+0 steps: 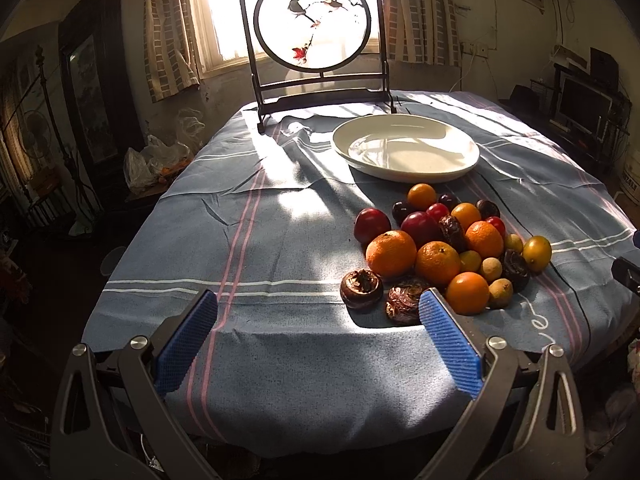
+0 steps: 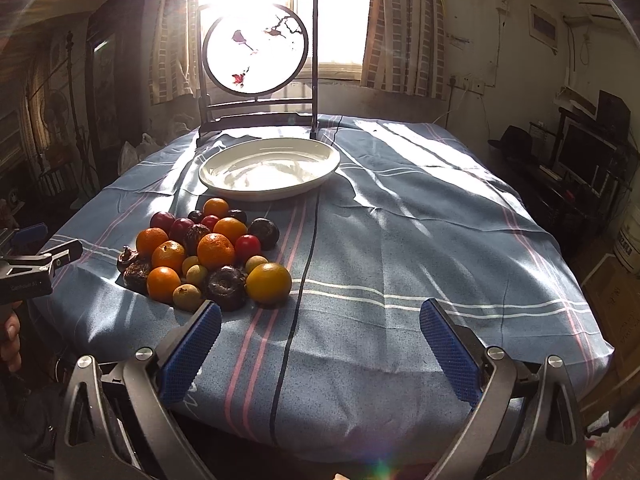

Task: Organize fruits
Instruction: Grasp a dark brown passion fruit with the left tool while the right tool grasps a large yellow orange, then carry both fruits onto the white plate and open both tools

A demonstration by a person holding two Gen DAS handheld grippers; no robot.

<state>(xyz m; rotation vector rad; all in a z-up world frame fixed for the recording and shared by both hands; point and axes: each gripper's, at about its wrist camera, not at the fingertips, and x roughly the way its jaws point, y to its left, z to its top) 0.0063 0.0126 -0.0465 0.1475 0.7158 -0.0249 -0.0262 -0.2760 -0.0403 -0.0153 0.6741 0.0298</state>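
I see the fruit pile in the right half of the left wrist view, just above the inner fingertip, and in the lower left of the right wrist view. The plate sits bare beyond the pile, toward the upper centre right of the left view and the upper centre of the right view. Pile and plate are near but apart, with cloth between them.

The left gripper hangs at the near table edge with its jaws spread wide and nothing between them. Its right finger overlaps a dark wrinkled fruit in the frame; I cannot tell whether they touch. A second dark fruit lies inside the gap line, slightly right of centre.

The right gripper is likewise spread wide and empty. Its left finger points just below a dark fruit and a yellow-orange fruit at the pile's near edge. The pile lies up and left of its centre line.

I judge both grippers about equally near to the pile. The pile has no clear long axis; it narrows toward the plate. No fruit is on the plate, so sorting has not begun. I would take an outer fruit first, since the inner ones touch their neighbours and could roll.

A framed screen stands behind the plate.
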